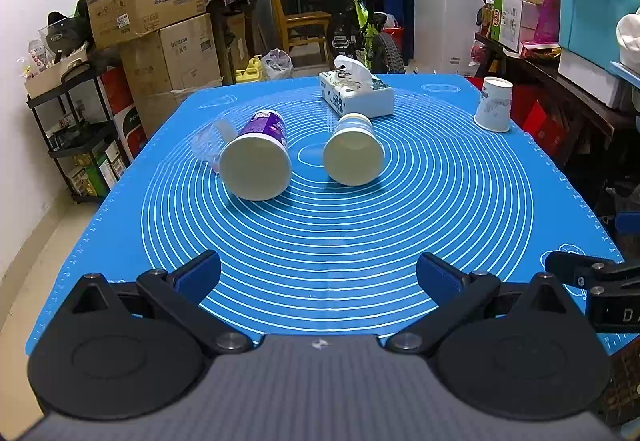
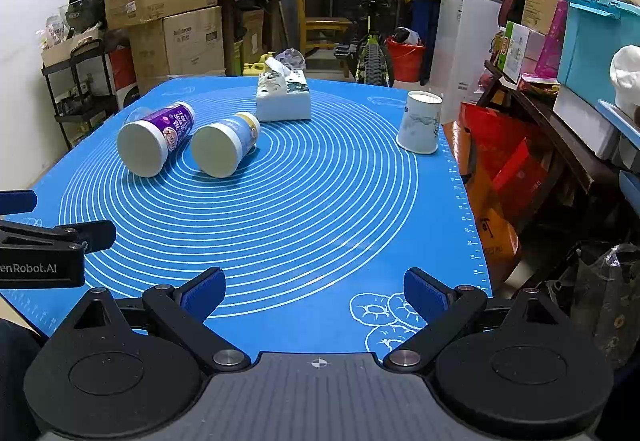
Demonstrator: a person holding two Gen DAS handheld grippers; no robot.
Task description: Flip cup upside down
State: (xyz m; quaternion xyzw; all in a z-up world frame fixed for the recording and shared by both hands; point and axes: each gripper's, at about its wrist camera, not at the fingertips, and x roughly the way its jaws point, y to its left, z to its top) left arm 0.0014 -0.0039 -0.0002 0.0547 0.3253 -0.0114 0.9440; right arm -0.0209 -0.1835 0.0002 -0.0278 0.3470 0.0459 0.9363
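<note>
A white paper cup [image 1: 494, 104] stands mouth down at the far right of the blue mat [image 1: 320, 241]; it also shows in the right wrist view [image 2: 420, 123]. A purple cup [image 1: 260, 157] and a blue-white cup [image 1: 354, 153] lie on their sides mid-mat, bases toward me; they also show in the right wrist view [image 2: 156, 139] [image 2: 226, 143]. My left gripper [image 1: 318, 277] is open and empty over the near edge. My right gripper [image 2: 314, 291] is open and empty near the mat's front right.
A tissue box [image 1: 356, 93] stands at the back of the mat. Stacked cardboard boxes [image 1: 160, 25] and a shelf are at the left, a bicycle [image 1: 364, 29] behind, a cluttered table [image 2: 560, 101] at the right. The mat's right edge drops off beside red bags.
</note>
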